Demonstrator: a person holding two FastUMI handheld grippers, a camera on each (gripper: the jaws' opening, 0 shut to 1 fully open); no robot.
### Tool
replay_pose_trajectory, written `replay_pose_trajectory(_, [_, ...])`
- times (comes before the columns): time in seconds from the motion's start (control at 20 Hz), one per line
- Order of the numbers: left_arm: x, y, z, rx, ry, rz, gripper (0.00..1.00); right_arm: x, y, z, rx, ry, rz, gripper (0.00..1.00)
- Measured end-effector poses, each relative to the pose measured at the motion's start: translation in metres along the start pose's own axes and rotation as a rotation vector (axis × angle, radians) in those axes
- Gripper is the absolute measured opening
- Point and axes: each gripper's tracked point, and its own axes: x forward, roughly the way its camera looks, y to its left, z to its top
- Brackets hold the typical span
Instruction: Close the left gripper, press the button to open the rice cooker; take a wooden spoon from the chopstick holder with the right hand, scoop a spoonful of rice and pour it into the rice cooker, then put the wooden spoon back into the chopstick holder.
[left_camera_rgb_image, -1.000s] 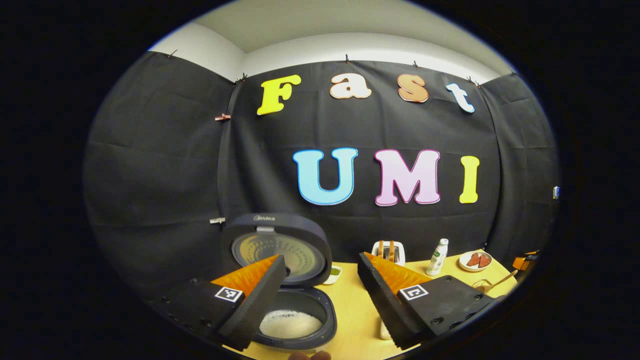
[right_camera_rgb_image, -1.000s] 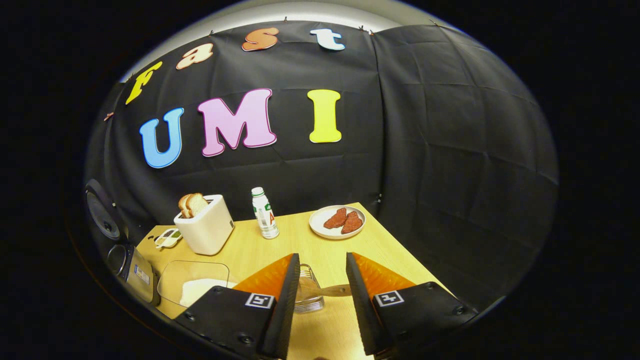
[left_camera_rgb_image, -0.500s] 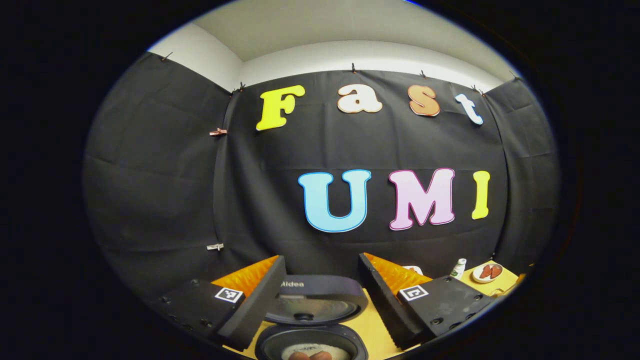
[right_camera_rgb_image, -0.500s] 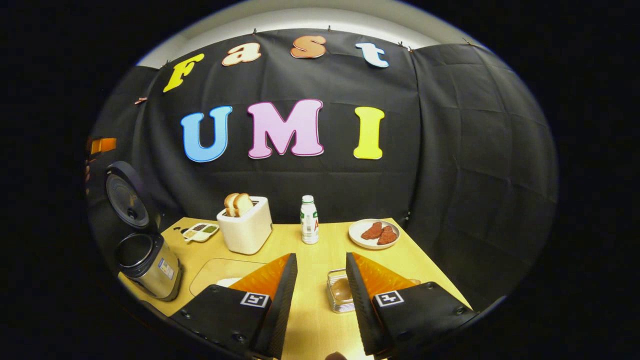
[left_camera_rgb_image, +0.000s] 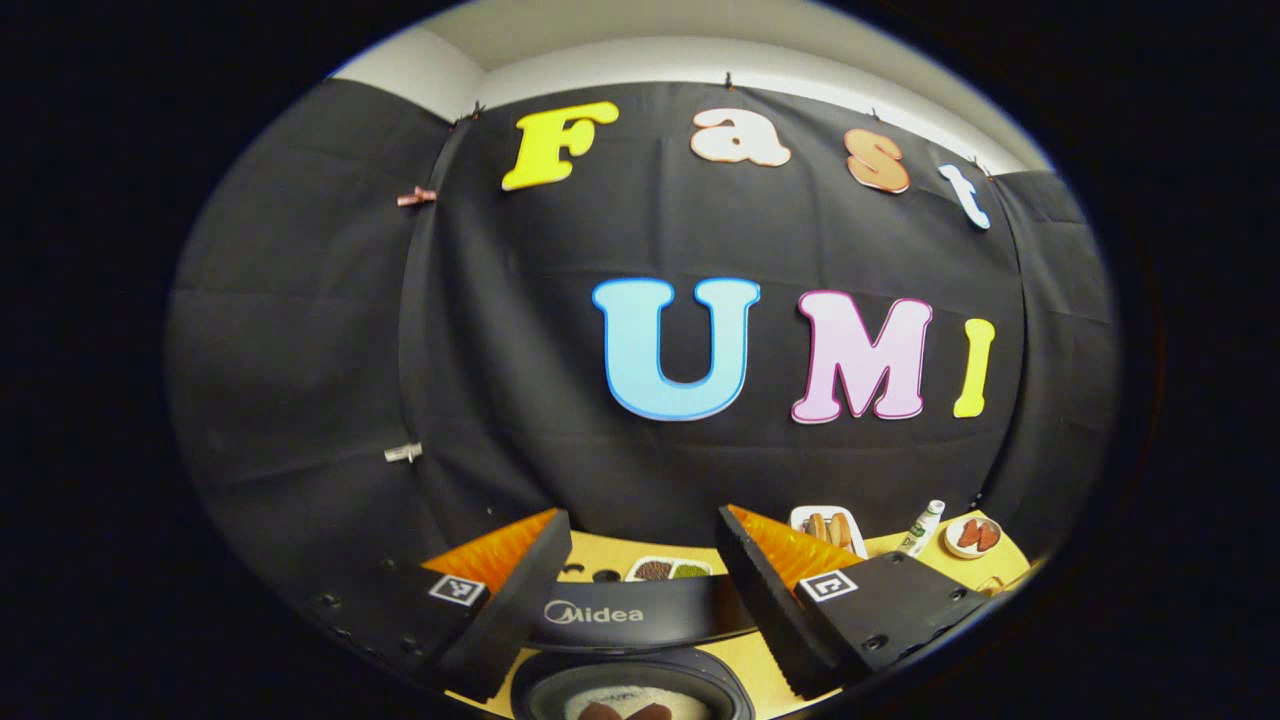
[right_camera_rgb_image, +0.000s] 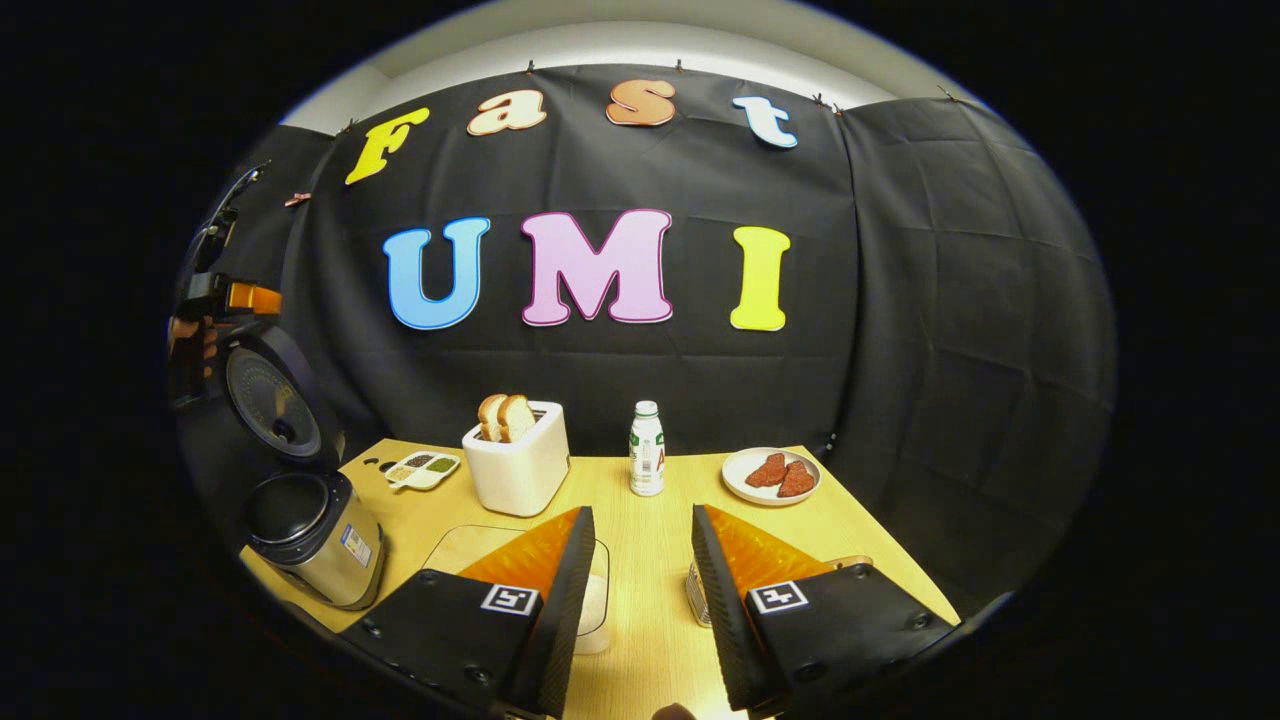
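pale wood table (right_camera_rgb_image: 650, 540) carries the rice cooker (right_camera_rgb_image: 310, 535) at its left edge, lid (right_camera_rgb_image: 272, 405) raised, white rice in the pot (left_camera_rgb_image: 628, 698) in the left gripper view. the left gripper (left_camera_rgb_image: 640, 600) hangs above the lid, jaws spread and empty. the right gripper (right_camera_rgb_image: 640, 610), jaws also apart and empty, sits over the table, the chopstick holder (right_camera_rgb_image: 697, 605) partly hidden behind its right finger
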Motion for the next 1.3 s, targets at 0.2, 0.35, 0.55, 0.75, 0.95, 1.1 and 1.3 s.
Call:
replay_pose_trajectory(0.2, [-0.007,-0.003,-0.006,0.01,0.001,-0.004,0.99,-0.001,0.007,0.001,-0.023,-0.006,0.008,0.61])
replay_pose_trajectory(0.35, [-0.033,-0.005,-0.018,0.013,-0.021,0.0,0.99,-0.004,0.011,0.001,-0.023,-0.005,0.018,0.61])
replay_pose_trajectory(0.55, [-0.077,-0.009,-0.051,0.011,-0.059,0.007,0.99,-0.015,0.021,0.003,-0.031,-0.009,0.051,0.61])
replay_pose_trajectory(0.75, [-0.115,-0.017,-0.097,-0.017,-0.043,-0.015,0.98,-0.028,0.024,0.001,-0.041,-0.01,0.079,0.63])
replay_pose_trajectory(0.95, [-0.141,-0.019,-0.155,-0.035,0.02,-0.008,0.97,-0.04,0.025,0.001,-0.05,-0.013,0.09,0.63])
replay_pose_trajectory(1.1, [-0.149,-0.021,-0.189,-0.031,0.053,0.013,0.97,-0.048,0.026,0.004,-0.071,-0.027,0.095,0.64])
replay_pose_trajectory(1.3, [-0.156,-0.015,-0.203,0.028,0.009,0.088,0.99,-0.057,0.027,0.004,-0.083,-0.027,0.1,0.64])
